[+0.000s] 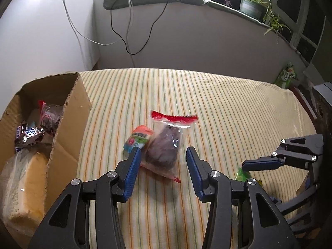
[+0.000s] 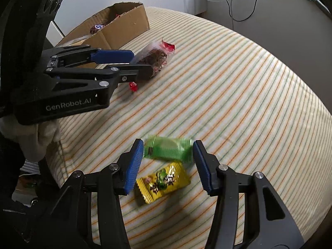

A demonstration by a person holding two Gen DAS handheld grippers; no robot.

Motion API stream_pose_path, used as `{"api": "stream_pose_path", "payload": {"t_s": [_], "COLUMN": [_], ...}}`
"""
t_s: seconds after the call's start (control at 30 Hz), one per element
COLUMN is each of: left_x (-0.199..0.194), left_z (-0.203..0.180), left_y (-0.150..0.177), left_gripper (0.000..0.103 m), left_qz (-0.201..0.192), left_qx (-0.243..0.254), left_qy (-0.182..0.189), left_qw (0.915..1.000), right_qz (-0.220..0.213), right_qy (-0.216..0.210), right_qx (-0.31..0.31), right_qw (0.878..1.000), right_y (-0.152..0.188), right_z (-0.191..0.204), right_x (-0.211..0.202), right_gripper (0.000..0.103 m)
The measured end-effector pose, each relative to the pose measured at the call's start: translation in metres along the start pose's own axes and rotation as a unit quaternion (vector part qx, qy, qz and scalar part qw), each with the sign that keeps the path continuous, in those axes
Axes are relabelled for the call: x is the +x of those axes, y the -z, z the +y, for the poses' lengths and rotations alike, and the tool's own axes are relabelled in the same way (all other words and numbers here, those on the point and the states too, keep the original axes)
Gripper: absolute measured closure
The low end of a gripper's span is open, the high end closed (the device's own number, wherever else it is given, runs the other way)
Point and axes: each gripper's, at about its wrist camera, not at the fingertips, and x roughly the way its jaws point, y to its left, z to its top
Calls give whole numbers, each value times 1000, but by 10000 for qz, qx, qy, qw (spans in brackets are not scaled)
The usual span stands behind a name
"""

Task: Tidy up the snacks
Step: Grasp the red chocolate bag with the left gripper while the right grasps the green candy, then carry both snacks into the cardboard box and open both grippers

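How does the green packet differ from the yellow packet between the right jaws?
The green packet is translucent and plain; the yellow packet is opaque and printed. The green one lies farther from the camera, near the fingertips; the yellow one lies nearer. Both rest on the striped cloth.

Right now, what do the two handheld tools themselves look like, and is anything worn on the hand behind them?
Both tools share one build: matte black linkage arms with silver round pivot bolts, ending in flat blue ribbed pads. The left tool bears white "GenRobot.AI" lettering on its black body, seen from the right wrist view. Behind it a whitish fabric glove shows. The right tool shows no marking. No cables on either.
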Motion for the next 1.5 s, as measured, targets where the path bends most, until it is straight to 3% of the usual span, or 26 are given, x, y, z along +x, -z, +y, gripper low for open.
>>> {"api": "stream_pose_path", "payload": {"t_s": [0.07, 0.13, 0.27, 0.37, 0.43, 0.63, 1.27, 1.5], "left_x": [1, 2, 13, 18, 18, 13, -45, -75], "left_z": [-2, -1, -10, -17, -19, -12, 5, 23], "left_y": [-2, -3, -6, -5, -4, 0, 6, 15], "left_gripper": [59, 59, 59, 67, 67, 70, 70, 70], "left_qz": [-22, -2, 45, 27, -10, -58, -644, -843], "left_qx": [38, 104, 229, 343, 331, 207, -173, -547], "left_qy": [-56, -129, -188, -288, -284, -186, 104, 538], "left_qw": [10000, 9999, 9995, 9990, 9990, 9996, 9977, 9935], "right_qz": [-32, -38, 36, -22, -13, 5, -478, -669], "right_qy": [74, 131, 274, 320, 306, 266, 214, 193], "right_qx": [-161, -274, -368, -404, -413, -452, -177, -201], "right_qw": [9998, 9995, 9989, 9987, 9987, 9986, 9985, 9974], "right_y": [0, 0, 4, 5, 6, 8, 5, 0], "right_z": [3, 7, 8, 9, 8, 7, 2, 10], "right_x": [-1, -1, 6, 5, 3, 0, -35, -50], "right_gripper": [48, 36, 36, 45, 58, 71, 72, 72]}}
